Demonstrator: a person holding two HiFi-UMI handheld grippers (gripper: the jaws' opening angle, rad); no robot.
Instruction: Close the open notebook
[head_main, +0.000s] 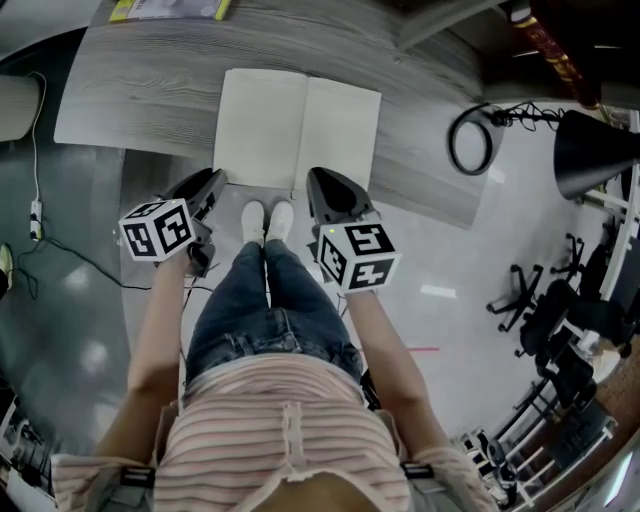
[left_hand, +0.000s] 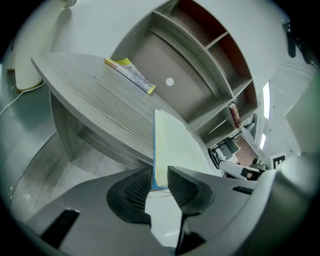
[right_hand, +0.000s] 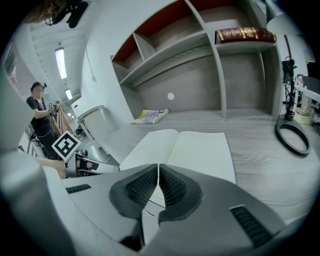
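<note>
The notebook (head_main: 297, 133) lies open and flat on the grey wooden desk (head_main: 150, 90), blank pages up. My left gripper (head_main: 210, 186) is at its front left corner. In the left gripper view the left half's page stack and blue cover (left_hand: 160, 150) stand between the jaws, and my left gripper (left_hand: 159, 172) holds them with a pad against each side. My right gripper (head_main: 326, 186) hovers at the desk's front edge, just short of the right page (right_hand: 202, 152). Seen from its own camera, my right gripper (right_hand: 158, 170) is shut with nothing in it.
A yellow-green booklet (head_main: 170, 9) lies at the desk's back left. A black ring with a cable (head_main: 472, 140) rests on the desk at the right, beside a black lamp shade (head_main: 595, 150). Shelves behind hold a dark red book (right_hand: 245, 35). My legs stand under the front edge.
</note>
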